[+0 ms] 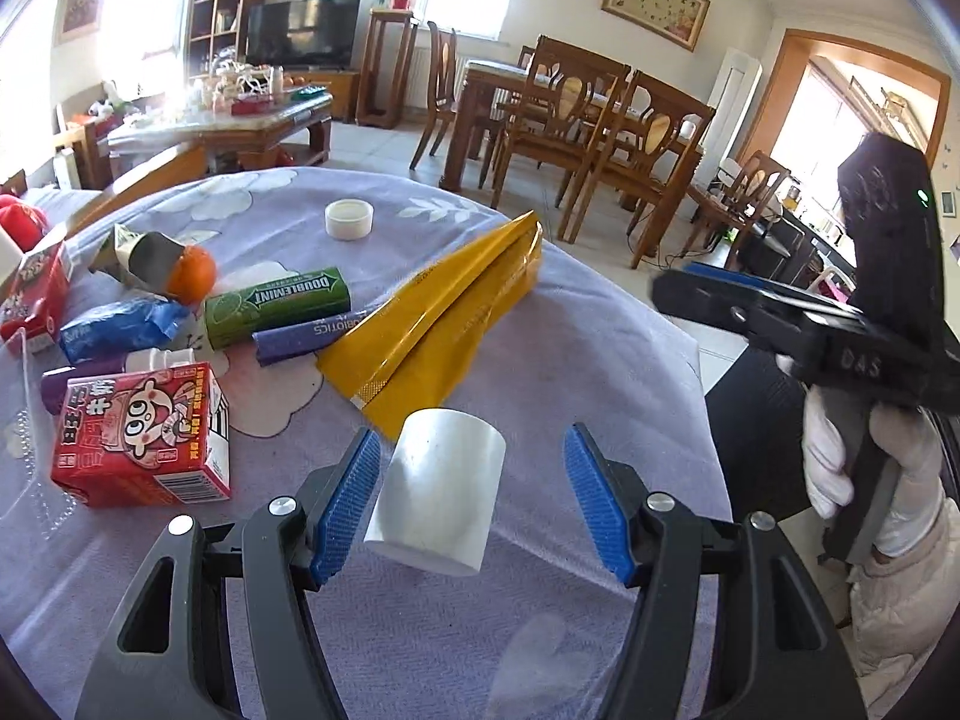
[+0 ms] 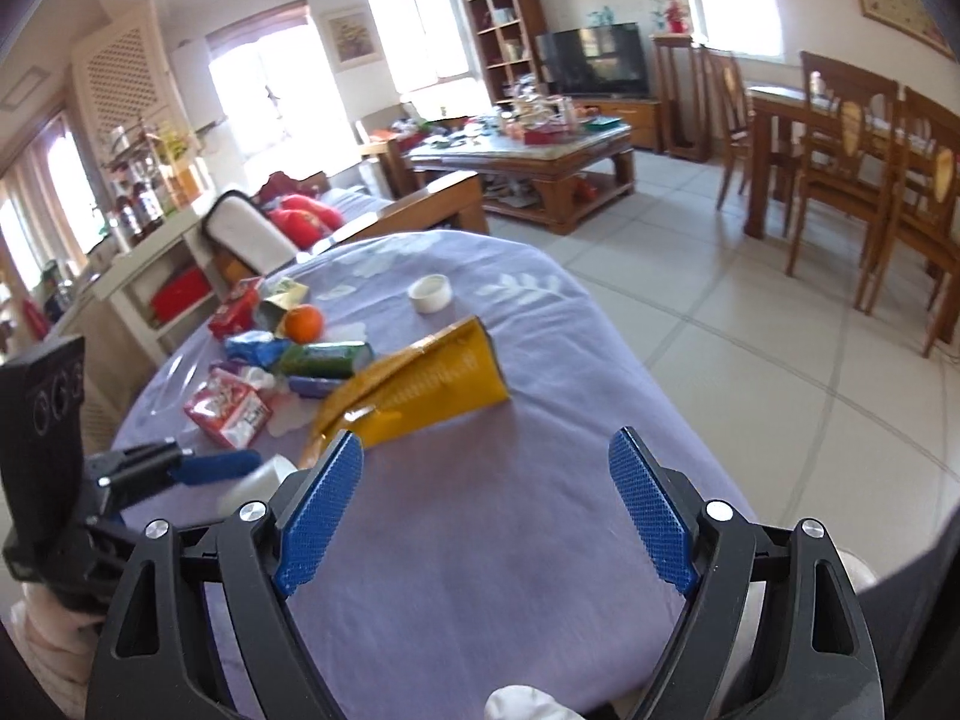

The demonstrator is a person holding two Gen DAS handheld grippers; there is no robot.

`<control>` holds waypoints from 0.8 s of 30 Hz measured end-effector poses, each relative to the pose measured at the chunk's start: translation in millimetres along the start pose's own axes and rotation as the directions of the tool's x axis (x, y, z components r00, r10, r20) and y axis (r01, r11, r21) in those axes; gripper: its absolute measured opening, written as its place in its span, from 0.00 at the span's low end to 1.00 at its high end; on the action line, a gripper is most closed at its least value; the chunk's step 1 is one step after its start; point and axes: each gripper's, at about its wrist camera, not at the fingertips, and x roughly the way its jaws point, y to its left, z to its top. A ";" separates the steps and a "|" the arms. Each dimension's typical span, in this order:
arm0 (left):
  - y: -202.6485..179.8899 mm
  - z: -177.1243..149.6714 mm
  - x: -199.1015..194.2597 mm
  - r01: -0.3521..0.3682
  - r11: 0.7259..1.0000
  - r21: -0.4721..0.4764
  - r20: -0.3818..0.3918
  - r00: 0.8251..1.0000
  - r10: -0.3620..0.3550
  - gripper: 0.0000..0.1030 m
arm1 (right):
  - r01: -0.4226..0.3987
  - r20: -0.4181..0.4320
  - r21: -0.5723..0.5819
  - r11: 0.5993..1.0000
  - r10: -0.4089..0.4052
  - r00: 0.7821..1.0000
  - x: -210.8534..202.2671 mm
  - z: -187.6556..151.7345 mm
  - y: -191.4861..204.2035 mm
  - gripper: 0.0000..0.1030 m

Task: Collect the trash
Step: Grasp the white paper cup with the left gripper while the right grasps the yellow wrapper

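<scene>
So from the left wrist view, the step in hand looks like the first grab: the left gripper [image 1: 474, 504] has its jaws spread wide around a white plastic cup [image 1: 438, 492] lying on its side on the purple-clothed surface [image 1: 600, 348]. The left pad [image 1: 351, 507] is just beside the cup wall, maybe touching, hard to call; the right pad [image 1: 597, 507] is apart from it with cloth showing between. Nothing is clamped. My guess is the next move is simply closing on the cup, gently, since a thin cup would likely squash or roll away.

Beyond it lies the rest of the trash: a yellow foil bag [image 1: 444, 318] just past the cup, a red milk carton [image 1: 141, 435] to the left, a green Doublemint pack [image 1: 276, 306], a purple wrapper [image 1: 294, 342], a blue wrapper [image 1: 120, 327], an orange [image 1: 191, 270] and a white lid [image 1: 349, 219] at the far side. The right gripper [image 1: 780, 324] hangs off the right edge in a white-gloved hand [image 1: 840, 456].

Over in the right wrist view, the right gripper [image 2: 486, 504] has its jaws wide apart and empty, hovering above bare cloth near the surface's [image 2: 540, 540] near edge. The yellow foil bag [image 2: 420, 384] sits just ahead of it, probably its likeliest target. The left gripper [image 2: 198, 468] shows at the left, blurred, with the white plastic cup [image 2: 264, 483] by its blue pad. No bin or bag for the trash shows in either view.
</scene>
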 end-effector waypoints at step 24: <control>23.8 -16.7 4.5 0.069 0.996 -0.062 -0.096 0.993 -0.075 0.38 | 0.017 -0.111 -0.628 0.778 -0.110 0.988 61.2 51.3 80.6 0.94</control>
